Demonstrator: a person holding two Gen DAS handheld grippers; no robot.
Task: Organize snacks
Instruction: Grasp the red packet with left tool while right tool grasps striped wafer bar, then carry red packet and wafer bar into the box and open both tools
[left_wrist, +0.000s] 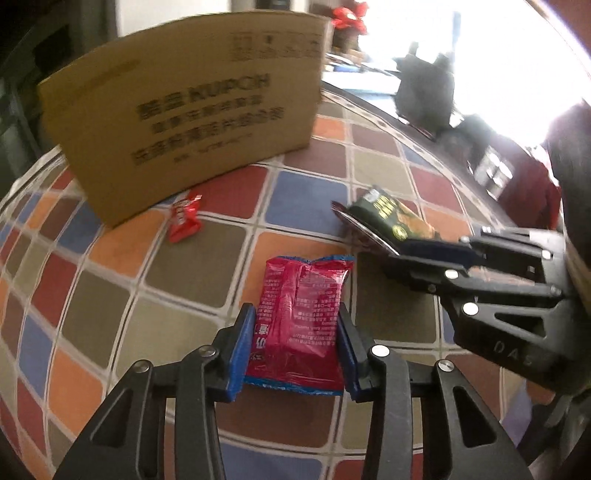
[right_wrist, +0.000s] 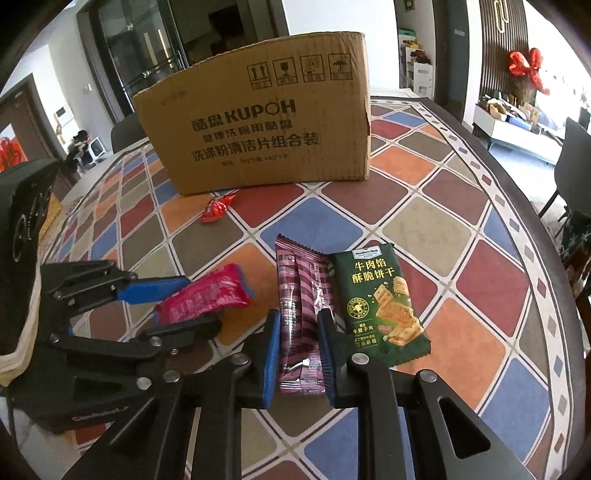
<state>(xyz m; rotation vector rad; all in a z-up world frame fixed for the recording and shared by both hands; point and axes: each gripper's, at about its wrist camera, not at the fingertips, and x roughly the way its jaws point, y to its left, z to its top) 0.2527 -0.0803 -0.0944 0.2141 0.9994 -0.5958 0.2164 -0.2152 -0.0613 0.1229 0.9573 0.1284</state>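
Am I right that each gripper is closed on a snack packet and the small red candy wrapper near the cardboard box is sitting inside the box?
Not quite. The small red candy wrapper lies on the checked tablecloth in front of the brown cardboard box, not inside it; the right wrist view shows this. The rest holds: the left gripper clamps the red snack packet, the right gripper the pink striped packet.

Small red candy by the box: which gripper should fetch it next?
Neither is free. Probably left: the left gripper, shut on the red snack packet, sits on the candy's side; the right gripper grips the striped packet farther off.
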